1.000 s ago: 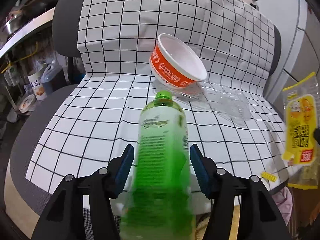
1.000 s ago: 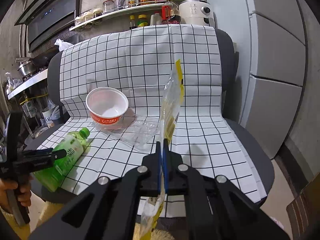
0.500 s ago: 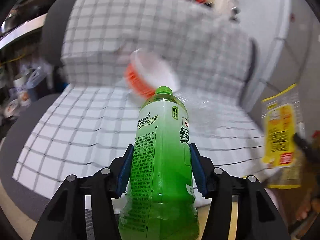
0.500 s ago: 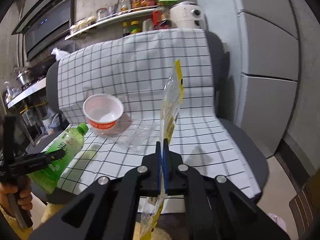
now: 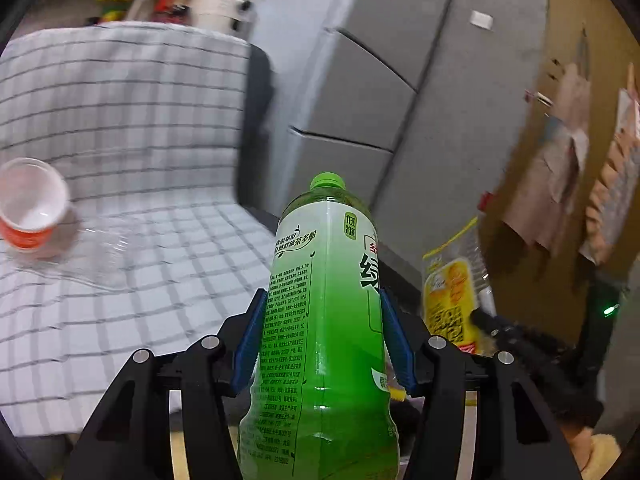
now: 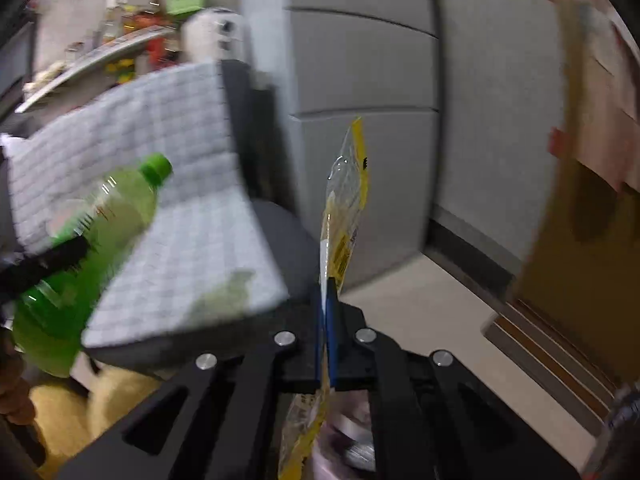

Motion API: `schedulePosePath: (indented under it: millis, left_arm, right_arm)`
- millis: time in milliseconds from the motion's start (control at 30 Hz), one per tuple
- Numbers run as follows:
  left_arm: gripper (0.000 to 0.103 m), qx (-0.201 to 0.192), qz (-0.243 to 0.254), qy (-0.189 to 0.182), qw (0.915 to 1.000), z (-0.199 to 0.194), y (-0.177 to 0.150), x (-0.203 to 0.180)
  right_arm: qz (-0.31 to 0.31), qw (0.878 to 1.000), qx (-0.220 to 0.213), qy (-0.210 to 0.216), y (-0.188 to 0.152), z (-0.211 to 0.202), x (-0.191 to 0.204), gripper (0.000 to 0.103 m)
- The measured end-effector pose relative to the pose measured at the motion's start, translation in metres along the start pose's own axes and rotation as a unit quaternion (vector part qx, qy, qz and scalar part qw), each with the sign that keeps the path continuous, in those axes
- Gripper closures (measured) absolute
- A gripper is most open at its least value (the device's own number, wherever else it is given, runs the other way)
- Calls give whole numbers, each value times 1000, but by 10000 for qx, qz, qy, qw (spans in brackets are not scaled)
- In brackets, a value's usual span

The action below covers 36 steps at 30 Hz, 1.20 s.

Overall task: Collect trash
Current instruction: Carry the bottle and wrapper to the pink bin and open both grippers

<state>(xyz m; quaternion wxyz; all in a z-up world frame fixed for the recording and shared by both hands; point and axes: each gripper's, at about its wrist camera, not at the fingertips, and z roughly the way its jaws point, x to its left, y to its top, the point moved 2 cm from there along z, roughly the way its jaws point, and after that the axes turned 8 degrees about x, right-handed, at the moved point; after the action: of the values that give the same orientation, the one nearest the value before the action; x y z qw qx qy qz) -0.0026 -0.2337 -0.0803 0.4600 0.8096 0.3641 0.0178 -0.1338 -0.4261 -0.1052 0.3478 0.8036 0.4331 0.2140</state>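
Note:
My left gripper (image 5: pixel 322 328) is shut on a green tea bottle (image 5: pixel 324 320) with a green cap, held upright in the air off the chair. The bottle also shows in the right wrist view (image 6: pixel 84 248). My right gripper (image 6: pixel 326 312) is shut on a yellow plastic snack wrapper (image 6: pixel 344 208) that stands up between its blue pads; the wrapper also shows in the left wrist view (image 5: pixel 452 288). An orange and white paper bowl (image 5: pixel 30 208) and a clear plastic tray (image 5: pixel 108 252) lie on the chair's checked cloth (image 5: pixel 132 152).
The chair's dark seat edge (image 6: pixel 280 224) juts out in front of the grey cabinet doors (image 6: pixel 368 80). A brown door with hanging papers (image 5: pixel 576 128) is on the right. A shelf with bottles and a rice cooker (image 6: pixel 208 32) sits behind the chair. A beige floor (image 6: pixel 432 304) lies below.
Both grippers have swung to the right, away from the chair, carrying the bottle and the wrapper. The bowl and tray have slid to the left edge of the left wrist view.

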Motion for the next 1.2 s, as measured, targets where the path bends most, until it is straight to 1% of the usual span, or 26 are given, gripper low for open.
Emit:
schedulePosePath:
  millis: [67, 200, 233, 300, 333, 367, 500, 700, 800, 867, 933, 1033, 1100, 1133, 1167, 1200]
  left_arm:
    - [47, 120, 101, -69, 9999, 11, -4, -10]
    - [47, 287, 129, 15, 9995, 22, -11, -17]
    - [47, 298, 126, 39, 9995, 23, -9, -15]
    - [47, 321, 119, 95, 9994, 25, -11, -15]
    - [47, 334, 123, 114, 9993, 25, -12, -15]
    - [47, 351, 127, 137, 9992, 26, -12, -16]
    - [47, 419, 139, 148, 9989, 29, -14, -21]
    - [47, 561, 333, -78, 9978, 37, -20, -40]
    - [47, 649, 589, -344, 9956, 43, -23, -63]
    - [47, 685, 756, -523, 9934, 48, -25, -80]
    - [47, 697, 883, -693, 9912, 55, -24, -96]
    - [46, 666, 1023, -988, 9876, 70, -17, -120]
    - [41, 662, 1056, -1119, 9859, 86, -14, -132]
    - [29, 655, 1061, -1116, 9859, 92, -13, -134]
    - [25, 648, 1047, -1072, 9866, 98, -12, -135]
    - [25, 706, 1018, -1033, 9869, 104, -13, -133]
  right_arm:
    - [217, 9995, 153, -172, -13, 11, -19, 101]
    - [520, 9968, 495, -363, -33, 41, -43, 100]
    - [518, 9954, 619, -516, -37, 53, -47, 99]
    - [514, 9941, 775, -558, -43, 65, -50, 84]
    - [538, 9930, 882, -567, -47, 71, -52, 64]
    - [581, 9927, 898, -554, -49, 74, -53, 55]
    - [652, 9931, 845, -483, -51, 71, -58, 55]
    - [752, 9960, 287, -395, -33, 32, -64, 55]
    - [818, 9956, -120, -440, -19, 7, -72, 55]
    - [877, 9938, -409, -541, -12, -14, -79, 55]
    - [937, 9919, -596, -621, -7, -29, -89, 55]
    - [1049, 9890, -749, -721, -5, -41, -105, 55]
    - [1128, 9876, -763, -781, -7, -43, -114, 55]
    - [1160, 9873, -748, -786, -7, -42, -117, 55]
    - [1191, 9873, -715, -776, -8, -40, -120, 55]
    - [1208, 9874, -672, -767, -10, -38, -122, 55]
